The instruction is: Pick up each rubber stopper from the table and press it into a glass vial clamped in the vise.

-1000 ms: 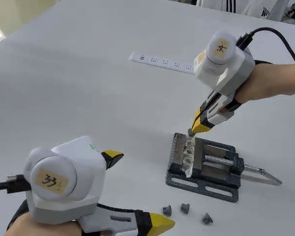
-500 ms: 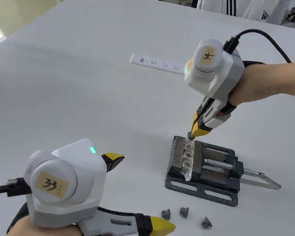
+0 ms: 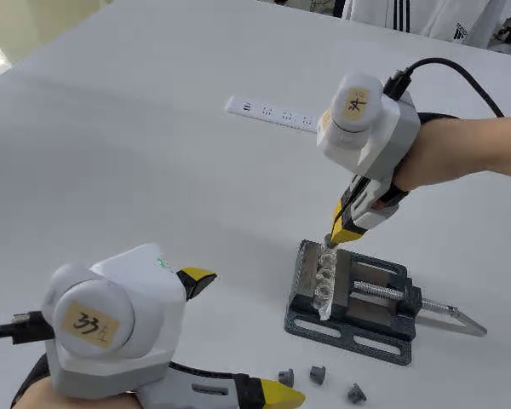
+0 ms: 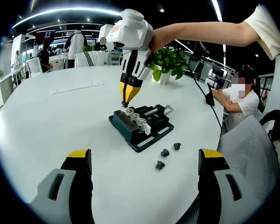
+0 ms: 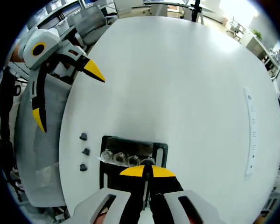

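As the left gripper (image 3: 243, 334) sits nearest the person: jaws spread wide with nothing between them, low over the white table (image 3: 136, 170), yellow tips pointing toward the vise
Rubber stoppers (image 3: 317, 373): three small grey ones lying loose on the table in a short row, just in front of the vise's near edge and to the right of the left gripper's tips; none is touched by either gripper
Vise (image 3: 370, 298): dark metal, flat on the table beyond the stoppers, its screw and handle running out to the right in the head view
Glass vials (image 3: 325, 271): a row of clear vials standing upright, clamped between the vise jaws, mouths up; the right gripper view looks down into their open rims (image 5: 126, 159)
Right gripper (image 3: 344, 235): held steeply nose-down over the vise, its yellow tips pressed together right at the mouth of the end vial farthest from the person; whether a stopper sits between the tips cannot be told, nor whether they touch the glass
Power strip (image 3: 277, 113): long and white, lying flat on the table well beyond the vise
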